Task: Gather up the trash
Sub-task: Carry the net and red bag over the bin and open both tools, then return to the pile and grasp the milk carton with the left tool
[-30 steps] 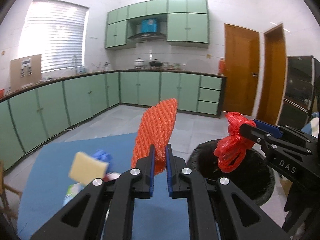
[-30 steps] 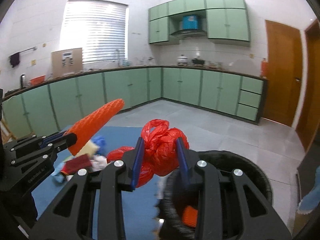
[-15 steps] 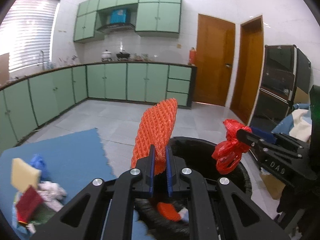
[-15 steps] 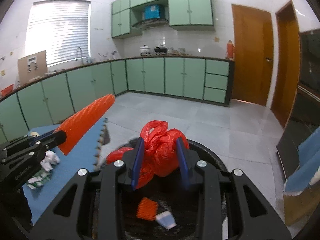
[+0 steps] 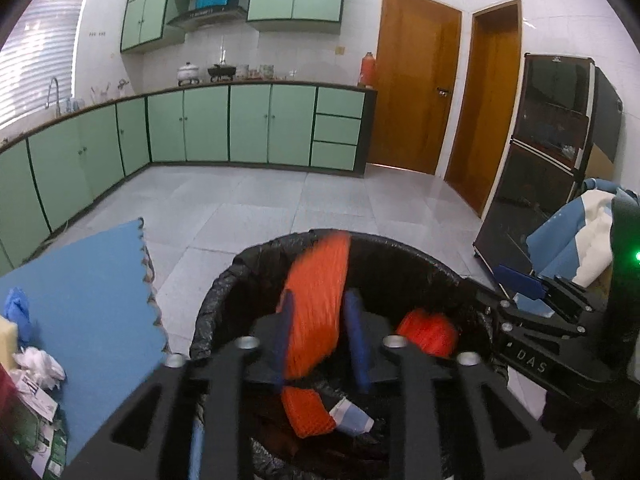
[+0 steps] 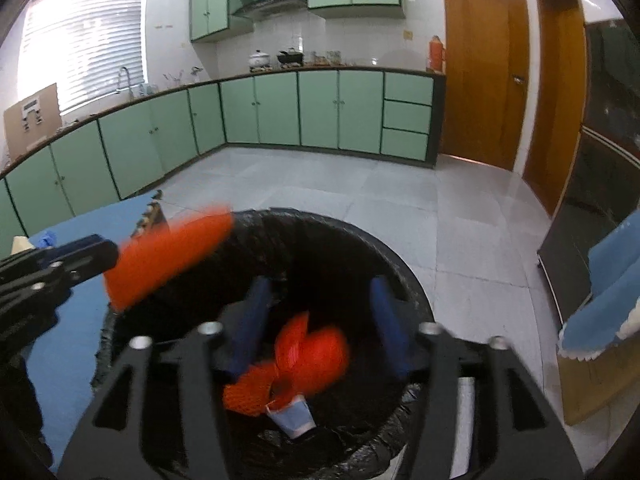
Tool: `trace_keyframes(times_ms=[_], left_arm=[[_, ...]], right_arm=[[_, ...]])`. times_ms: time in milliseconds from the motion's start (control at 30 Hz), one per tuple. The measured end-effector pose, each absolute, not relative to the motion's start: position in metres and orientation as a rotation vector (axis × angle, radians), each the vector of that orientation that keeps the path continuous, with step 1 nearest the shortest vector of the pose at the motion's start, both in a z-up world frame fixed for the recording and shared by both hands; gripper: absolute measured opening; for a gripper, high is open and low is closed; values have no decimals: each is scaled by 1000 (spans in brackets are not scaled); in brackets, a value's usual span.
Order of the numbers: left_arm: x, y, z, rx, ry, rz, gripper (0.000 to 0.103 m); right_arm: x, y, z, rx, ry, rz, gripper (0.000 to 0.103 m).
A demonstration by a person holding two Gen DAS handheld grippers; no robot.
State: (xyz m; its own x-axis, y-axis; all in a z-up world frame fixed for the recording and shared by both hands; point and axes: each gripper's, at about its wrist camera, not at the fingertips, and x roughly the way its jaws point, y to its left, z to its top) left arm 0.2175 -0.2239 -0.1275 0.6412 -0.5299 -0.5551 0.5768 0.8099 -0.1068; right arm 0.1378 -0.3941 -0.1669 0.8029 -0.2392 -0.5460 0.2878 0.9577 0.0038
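Observation:
Both grippers hang over a black-lined trash bin. My left gripper is open, and the orange foam net drops, blurred, between its blue pads; it also shows in the right wrist view. My right gripper is open wide, and the red plastic bag falls, blurred, into the bin; it also shows in the left wrist view. Another orange net and a small blue-white cup lie at the bin's bottom.
A blue foam mat lies left of the bin with a pile of trash: white tissue, a blue glove, a yellow sponge, packaging. A dark cabinet and blue-white cloth stand to the right. Grey tiled floor lies beyond.
Both grippers have opened over the bin. The orange net and the red bag have left their jaws and are dropping into it. Both grippers also moved lower over the bin.

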Motion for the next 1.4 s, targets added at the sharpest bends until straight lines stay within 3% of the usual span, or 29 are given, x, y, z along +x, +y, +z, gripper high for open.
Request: trace_keyframes(times_ms=[100,233,600,1000,1400], left_arm=[[213,-212,-123,71,598,-616,51],[206,-188,-110,60,560,-574,62],[166,-51,-87,87,453,-313,66],[140,104,-97,76,472,15,66],[148,151,-148,27,601,65,66]], right_arm=[[134,-392,-167,98,568,-313,86],[125,-379,-158,98,543,-320,92],[115,-293,-130,107,484,-186,93],[146,-156,-127,85,512,39,93],[164,-83,-155,39,571,128,93]])
